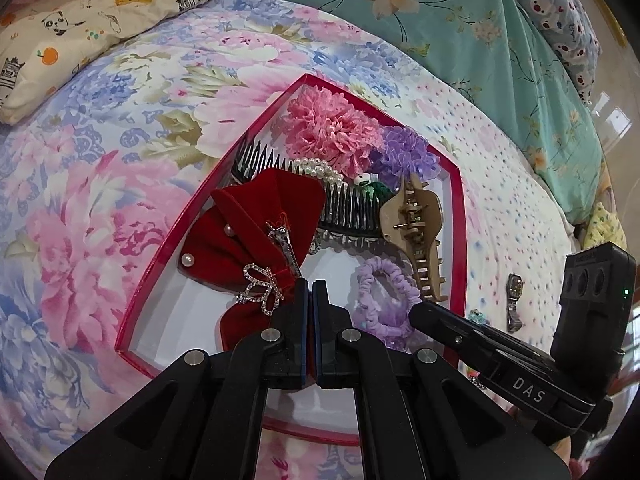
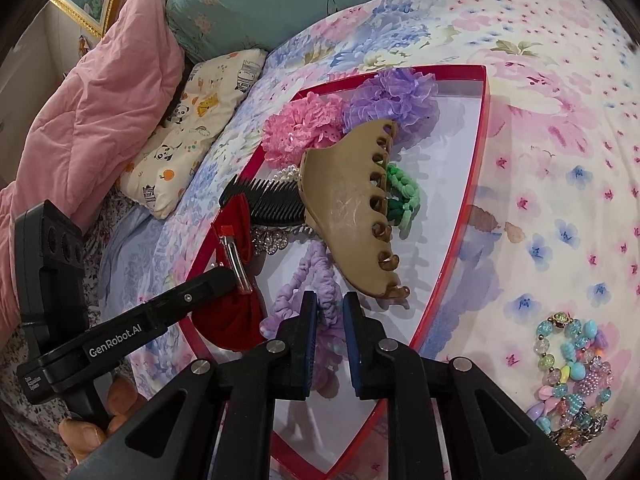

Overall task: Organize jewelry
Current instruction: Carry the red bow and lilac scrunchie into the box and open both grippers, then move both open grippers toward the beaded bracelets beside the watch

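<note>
Low in the left wrist frame, the left tool [image 1: 311,283] is pinched on the red velvet bow clip [image 1: 256,236] inside the red box [image 1: 460,216]. Right tool [image 2: 330,300] stands slightly apart around the lilac scrunchie [image 2: 304,280], tan claw clip [image 2: 348,216] just above.

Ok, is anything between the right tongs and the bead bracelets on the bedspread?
Only the red box's side wall: the right tongs are inside the box, the bead bracelets outside it. A lilac scrunchie runs between the tongs' fingers.
</note>
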`<state>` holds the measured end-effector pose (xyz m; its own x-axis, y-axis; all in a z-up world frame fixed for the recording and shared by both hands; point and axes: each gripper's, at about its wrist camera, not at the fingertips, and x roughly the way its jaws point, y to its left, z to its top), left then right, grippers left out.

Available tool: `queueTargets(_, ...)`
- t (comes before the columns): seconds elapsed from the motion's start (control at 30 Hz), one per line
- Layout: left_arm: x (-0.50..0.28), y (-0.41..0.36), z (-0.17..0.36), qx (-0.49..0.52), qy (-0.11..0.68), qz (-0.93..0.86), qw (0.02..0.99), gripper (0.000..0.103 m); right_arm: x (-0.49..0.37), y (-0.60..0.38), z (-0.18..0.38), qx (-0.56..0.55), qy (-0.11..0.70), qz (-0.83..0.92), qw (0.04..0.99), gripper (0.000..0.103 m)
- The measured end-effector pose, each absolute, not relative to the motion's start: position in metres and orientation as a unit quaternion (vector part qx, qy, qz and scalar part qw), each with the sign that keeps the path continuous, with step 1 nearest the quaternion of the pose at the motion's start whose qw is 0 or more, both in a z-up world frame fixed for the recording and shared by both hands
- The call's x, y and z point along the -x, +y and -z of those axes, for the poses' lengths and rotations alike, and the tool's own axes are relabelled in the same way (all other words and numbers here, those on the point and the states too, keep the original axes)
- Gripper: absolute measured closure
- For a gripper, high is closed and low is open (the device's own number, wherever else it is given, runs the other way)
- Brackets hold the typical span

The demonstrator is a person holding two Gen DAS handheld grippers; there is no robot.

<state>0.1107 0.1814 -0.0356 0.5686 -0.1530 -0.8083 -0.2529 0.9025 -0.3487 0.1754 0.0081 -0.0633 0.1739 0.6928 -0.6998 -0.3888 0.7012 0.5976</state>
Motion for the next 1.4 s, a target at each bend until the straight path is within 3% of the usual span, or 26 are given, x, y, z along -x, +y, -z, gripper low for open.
queueTargets(0.17, -0.111, 0.181, 0.036, 0.225, 0.466, -0.027, 0.856, 0.098, -0.174, 0.003, 0.064, -0.15, 0.535, -0.357, 0.751, 0.087)
queueTargets(0.27, -0.11, 0.181, 0.035, 0.233, 0.466, -0.023, 0.853, 0.089, -0.173, 0.001, 0.063, -0.154, 0.536, -0.357, 0.749, 0.083)
queueTargets(0.33, -0.109, 0.18, 0.033, 0.239, 0.465, -0.019, 0.852, 0.079, -0.172, -0.001, 0.06, -0.159, 0.532, -0.362, 0.749, 0.071)
queueTargets(0.53, -0.102, 0.173, 0.023, 0.219, 0.459, -0.032, 0.861, 0.057, -0.167, -0.012, 0.047, -0.167, 0.521, -0.361, 0.755, 0.069)
queueTargets(0.7, -0.094, 0.172, 0.017, 0.217, 0.457, -0.031, 0.862, 0.056, -0.163, -0.048, 0.036, -0.187, 0.51, -0.344, 0.766, 0.069)
queueTargets(0.8, -0.088, 0.165, 0.011, 0.211, 0.455, -0.029, 0.864, 0.049, -0.162, -0.072, 0.031, -0.195, 0.502, -0.327, 0.777, 0.068)
queueTargets(0.97, -0.082, 0.148, 0.004, 0.199, 0.458, -0.021, 0.866, 0.046, -0.162, -0.119, 0.027, -0.21, 0.492, -0.285, 0.795, 0.066)
queueTargets(1.4, -0.074, 0.095, -0.01, 0.171, 0.461, 0.031, 0.87, 0.046, -0.152, -0.192, 0.043, -0.231, 0.494, -0.219, 0.809, 0.066)
